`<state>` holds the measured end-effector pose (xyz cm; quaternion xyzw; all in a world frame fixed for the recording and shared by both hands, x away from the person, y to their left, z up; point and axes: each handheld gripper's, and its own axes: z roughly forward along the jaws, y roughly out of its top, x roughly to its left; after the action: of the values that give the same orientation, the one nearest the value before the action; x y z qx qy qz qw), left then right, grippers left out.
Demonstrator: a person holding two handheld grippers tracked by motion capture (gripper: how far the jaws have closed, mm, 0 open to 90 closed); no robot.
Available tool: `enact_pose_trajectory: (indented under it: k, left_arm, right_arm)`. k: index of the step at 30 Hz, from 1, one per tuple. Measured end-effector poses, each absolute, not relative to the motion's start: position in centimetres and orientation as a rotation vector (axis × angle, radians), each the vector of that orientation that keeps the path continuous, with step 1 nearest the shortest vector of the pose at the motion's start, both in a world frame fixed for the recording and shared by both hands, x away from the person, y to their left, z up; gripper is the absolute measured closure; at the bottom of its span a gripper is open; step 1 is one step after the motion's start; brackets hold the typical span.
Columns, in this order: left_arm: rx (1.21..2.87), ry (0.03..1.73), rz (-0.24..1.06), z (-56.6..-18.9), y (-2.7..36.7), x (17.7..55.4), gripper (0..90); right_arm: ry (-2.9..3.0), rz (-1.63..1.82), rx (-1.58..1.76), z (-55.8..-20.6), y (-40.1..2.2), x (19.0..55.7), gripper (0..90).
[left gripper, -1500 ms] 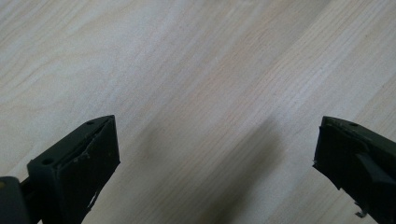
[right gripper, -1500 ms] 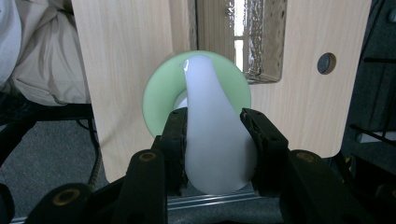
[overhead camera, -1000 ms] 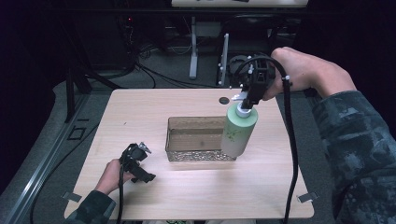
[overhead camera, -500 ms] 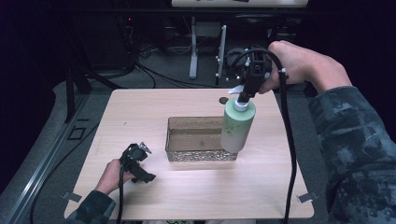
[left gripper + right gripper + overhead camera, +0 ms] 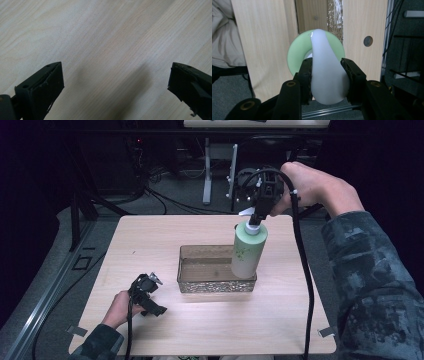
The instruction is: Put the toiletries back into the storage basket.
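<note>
A pale green pump bottle [image 5: 249, 252] with a white pump head [image 5: 324, 65] hangs nearly upright from my right gripper [image 5: 257, 217]. Its base is over the right end of the clear rectangular tray [image 5: 215, 287] at the table's middle; I cannot tell if it touches. In the right gripper view my right gripper [image 5: 329, 67] is shut on the pump head, with the green shoulder [image 5: 297, 55] beyond it. My left gripper [image 5: 159, 294] rests low at the table's front left. Its jaws stand wide apart over bare wood in the left gripper view [image 5: 115, 80].
The light wooden table [image 5: 150, 245] has free room left of and in front of the tray. A round grommet [image 5: 368, 41] sits in the tabletop near the back edge. Cables and stand legs [image 5: 207, 175] lie on the floor behind the table.
My right gripper has shifted slightly left with the bottle, which now hangs straighter. The left gripper has not moved.
</note>
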<state>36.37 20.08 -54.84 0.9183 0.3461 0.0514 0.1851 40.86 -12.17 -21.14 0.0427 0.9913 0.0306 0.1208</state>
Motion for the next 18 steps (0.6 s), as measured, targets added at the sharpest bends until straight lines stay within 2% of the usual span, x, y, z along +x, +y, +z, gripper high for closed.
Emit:
enact_pose_trajectory:
  k: [18]
  left_arm:
    - [2.588, 0.978, 0.141, -54.8, 20.1, 36.3, 0.0]
  right_arm:
    - [2.887, 0.130, 0.151, -21.8, -11.9, 42.5, 63.4]
